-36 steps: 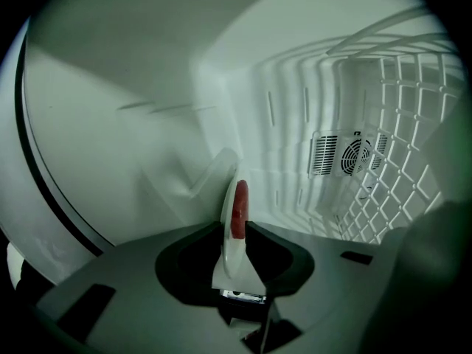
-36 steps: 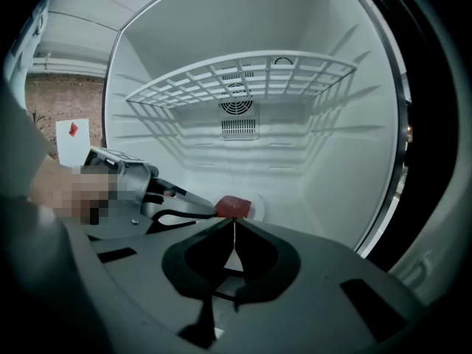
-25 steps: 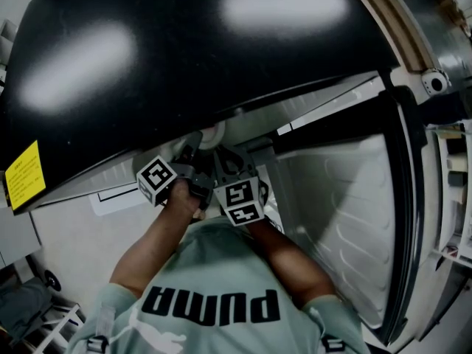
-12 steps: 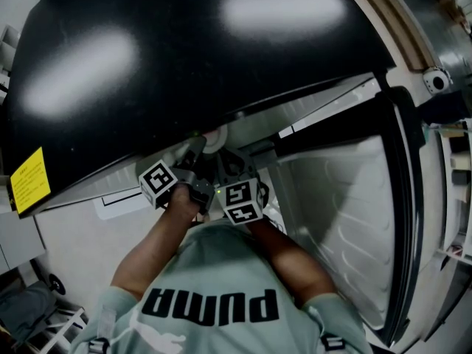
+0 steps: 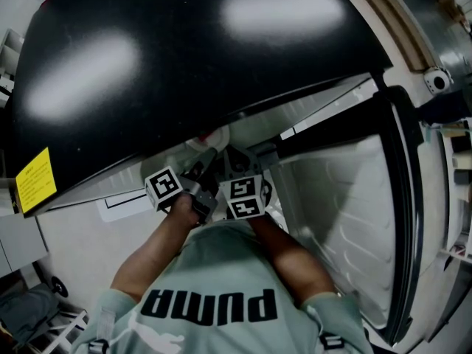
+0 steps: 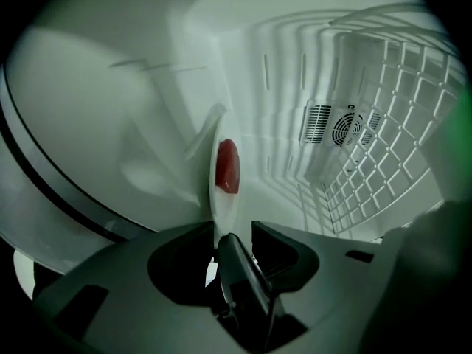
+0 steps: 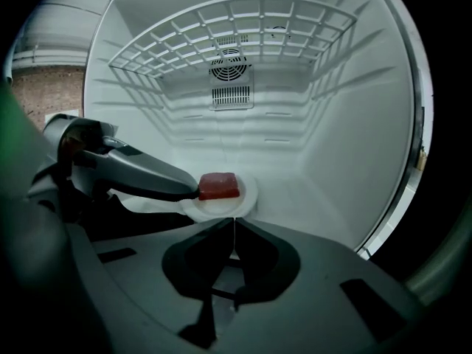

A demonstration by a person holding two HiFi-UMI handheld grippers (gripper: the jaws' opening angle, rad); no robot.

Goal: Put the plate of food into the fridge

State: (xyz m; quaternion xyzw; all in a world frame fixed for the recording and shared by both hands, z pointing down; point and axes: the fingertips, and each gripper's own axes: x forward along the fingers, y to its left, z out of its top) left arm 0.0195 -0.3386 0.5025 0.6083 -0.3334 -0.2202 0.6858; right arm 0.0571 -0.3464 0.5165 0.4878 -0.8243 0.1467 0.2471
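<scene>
In the left gripper view the plate (image 6: 223, 198) stands edge-on, its lower rim buried between the fingers (image 6: 240, 268), the red food (image 6: 227, 166) a mere sliver. In the head view the fingers of the left gripper (image 5: 198, 167) and right gripper (image 5: 237, 161) are hidden under the dark front of the fridge (image 5: 184, 50), and the plate cannot be made out. Print on the yellow label (image 5: 35, 181) is too small to read.

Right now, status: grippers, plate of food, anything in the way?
Left gripper shut on plate rim. Right gripper shut, empty, tips at plate's near edge. Plate level, red block aboard, inside open fridge. Wire shelf overhead; nothing blocking.
</scene>
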